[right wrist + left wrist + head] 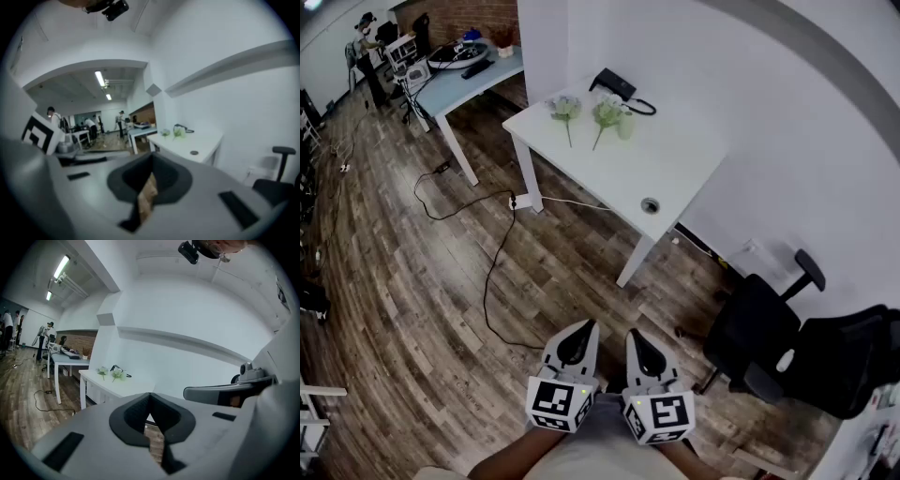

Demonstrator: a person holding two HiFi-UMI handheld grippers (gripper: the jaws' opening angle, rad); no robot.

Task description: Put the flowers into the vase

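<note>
Closest in, the left gripper [578, 330] and right gripper [637, 337] were held side by side near the person's body. The fingers of both were pressed together with nothing between them, likely a rest pose before any reach. Well ahead of the fingers, across the floor [441, 309], stood the counter [675, 169]. The flowers [565, 109] lay flat on it with their stems pointing back toward the fingers, which should make the stems easy to pinch. What looked like a pale vase [625, 127] stood just beside the right-hand bloom, kept close for a short carry.
</note>
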